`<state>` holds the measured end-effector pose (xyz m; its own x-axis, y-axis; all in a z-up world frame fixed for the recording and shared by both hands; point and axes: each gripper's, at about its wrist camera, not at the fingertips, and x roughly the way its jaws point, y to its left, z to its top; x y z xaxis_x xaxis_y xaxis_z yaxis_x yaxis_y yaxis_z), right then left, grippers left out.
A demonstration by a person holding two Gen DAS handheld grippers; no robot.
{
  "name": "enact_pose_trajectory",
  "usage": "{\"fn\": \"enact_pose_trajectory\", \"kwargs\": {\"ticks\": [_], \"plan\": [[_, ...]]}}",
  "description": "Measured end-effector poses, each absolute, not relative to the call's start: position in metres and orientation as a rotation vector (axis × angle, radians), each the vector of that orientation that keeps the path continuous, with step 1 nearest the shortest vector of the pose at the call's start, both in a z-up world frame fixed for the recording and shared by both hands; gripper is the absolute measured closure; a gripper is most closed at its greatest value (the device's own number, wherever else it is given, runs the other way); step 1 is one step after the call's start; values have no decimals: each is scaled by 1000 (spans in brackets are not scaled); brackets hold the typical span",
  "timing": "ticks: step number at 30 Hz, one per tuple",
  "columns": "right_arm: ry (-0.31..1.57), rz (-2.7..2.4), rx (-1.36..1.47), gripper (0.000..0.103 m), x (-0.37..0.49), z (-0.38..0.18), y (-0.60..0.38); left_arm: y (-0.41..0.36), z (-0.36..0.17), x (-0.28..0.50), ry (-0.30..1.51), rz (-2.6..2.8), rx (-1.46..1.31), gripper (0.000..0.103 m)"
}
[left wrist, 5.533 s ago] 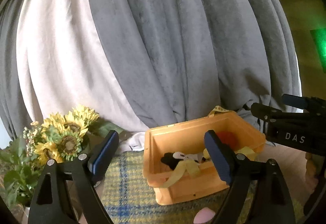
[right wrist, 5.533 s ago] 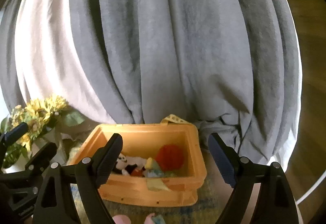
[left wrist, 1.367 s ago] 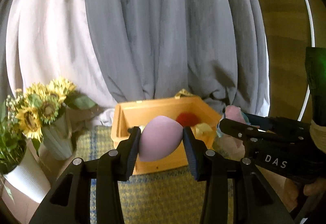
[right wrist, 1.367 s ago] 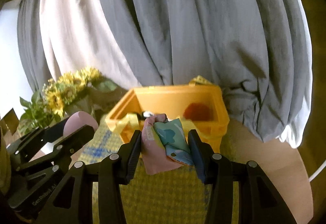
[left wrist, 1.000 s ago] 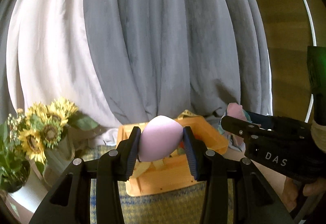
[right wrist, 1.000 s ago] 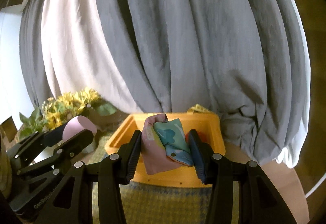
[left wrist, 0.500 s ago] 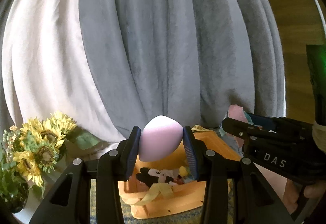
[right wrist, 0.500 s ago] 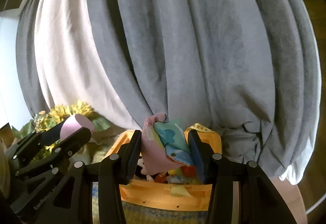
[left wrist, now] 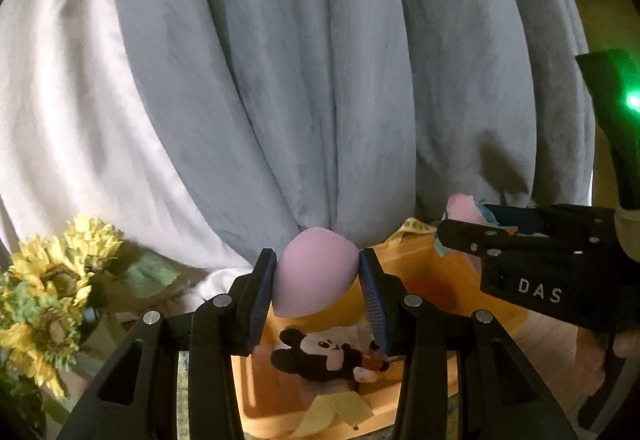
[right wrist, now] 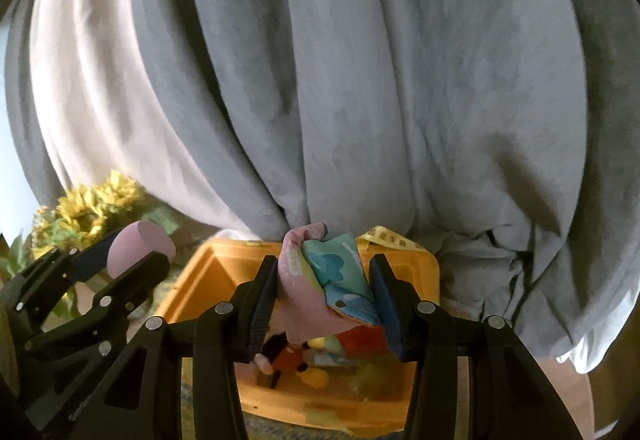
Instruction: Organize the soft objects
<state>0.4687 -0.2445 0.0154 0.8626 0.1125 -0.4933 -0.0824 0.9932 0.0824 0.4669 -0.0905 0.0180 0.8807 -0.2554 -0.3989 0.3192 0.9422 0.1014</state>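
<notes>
My left gripper [left wrist: 318,280] is shut on a lilac egg-shaped sponge [left wrist: 314,272] and holds it above the orange bin [left wrist: 452,272]. My right gripper [right wrist: 324,280] is shut on a folded pink and teal cloth [right wrist: 328,276] above the same bin [right wrist: 200,280]. A Mickey Mouse plush [left wrist: 324,354] and other soft items lie inside the bin. The right gripper shows in the left wrist view [left wrist: 460,236]; the left gripper with its sponge [right wrist: 140,244] shows in the right wrist view.
Grey and white curtains [left wrist: 320,80] hang right behind the bin. A bunch of sunflowers [left wrist: 52,280] stands at the left. A yellow tape [right wrist: 390,238] lies over the bin's back rim. Wood floor [right wrist: 576,404] shows at the right.
Both grippers, which were open and empty at first, now hold the sponge and the cloth. Both have moved forward and over the bin, which has dropped lower in view.
</notes>
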Motion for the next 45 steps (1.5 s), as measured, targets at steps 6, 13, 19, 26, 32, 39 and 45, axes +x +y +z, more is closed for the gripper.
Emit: {"fn": "enact_pose_trajectory", "kwargs": {"ticks": [6, 13, 19, 26, 32, 39, 45], "plan": [[632, 112, 68, 55, 504, -5, -248, -94, 2, 497, 480, -305, 160, 61], [728, 110, 77, 55, 530, -32, -251, -99, -24, 526, 581, -316, 182, 61], [774, 105, 46, 55, 546, -43, -250, -101, -41, 541, 647, -319, 190, 60], [791, 66, 42, 38, 554, -45, -252, -96, -39, 539, 647, -282, 198, 41], [771, 31, 39, 36, 541, -41, -254, -86, -25, 520, 618, -174, 203, 29], [696, -12, 34, 26, 497, -23, -249, -70, 0, 473, 525, -30, 181, 15], [606, -40, 12, 20, 441, -4, -236, -51, 15, 423, 431, 8, 156, 1]]}}
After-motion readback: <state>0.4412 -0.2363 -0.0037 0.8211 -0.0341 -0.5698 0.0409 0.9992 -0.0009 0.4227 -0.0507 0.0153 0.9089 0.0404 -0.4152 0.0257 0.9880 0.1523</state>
